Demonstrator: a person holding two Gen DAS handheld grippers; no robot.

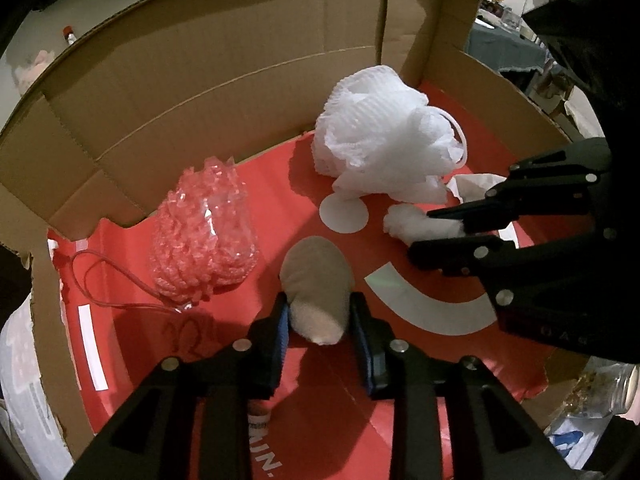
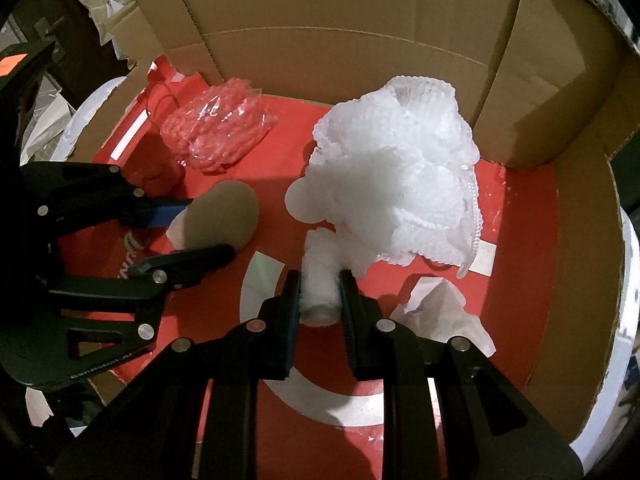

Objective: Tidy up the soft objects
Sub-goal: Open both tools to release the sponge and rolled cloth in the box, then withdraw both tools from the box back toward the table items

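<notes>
Inside one cardboard box (image 1: 224, 52): left gripper (image 1: 320, 312) pinching a beige sock roll (image 1: 316, 276), right gripper (image 2: 320, 292) pinching a fluffy white sock roll (image 2: 318, 280), beside one white mesh loofah (image 2: 400, 184)

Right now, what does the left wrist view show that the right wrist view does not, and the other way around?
Only the left wrist view: a thin red cord loop on the red liner beside the pink crinkled plastic bundle.

Only the right wrist view: the whole crumpled white paper scrap near the right gripper; the left view shows only its edge.

Both: the brown cardboard box, the white mesh bath pouf, the left gripper shut on a beige sock roll, and the right gripper shut on a white fluffy roll.
</notes>
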